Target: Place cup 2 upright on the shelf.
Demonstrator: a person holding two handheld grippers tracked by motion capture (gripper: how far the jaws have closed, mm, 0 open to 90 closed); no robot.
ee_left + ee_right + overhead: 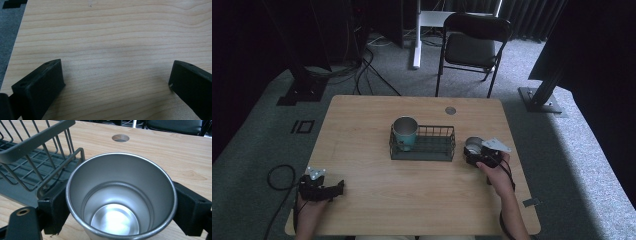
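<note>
My right gripper point(473, 150) is shut on a silver metal cup point(120, 200), which stands upright and empty between its two black jaws, just right of a dark wire basket point(432, 150). In the high view this silver cup point(473, 146) sits close to the basket's right end. A teal cup point(405, 133) stands upright inside the basket at its left end. My left gripper point(339, 189) rests low at the table's front left, open, with bare wood between its jaws point(117, 75).
The wooden table point(377, 185) has a round cable hole point(450, 110) at its back right. The basket's wire wall point(37, 140) rises left of the held cup. A black folding chair point(472, 47) stands beyond the table on grey carpet.
</note>
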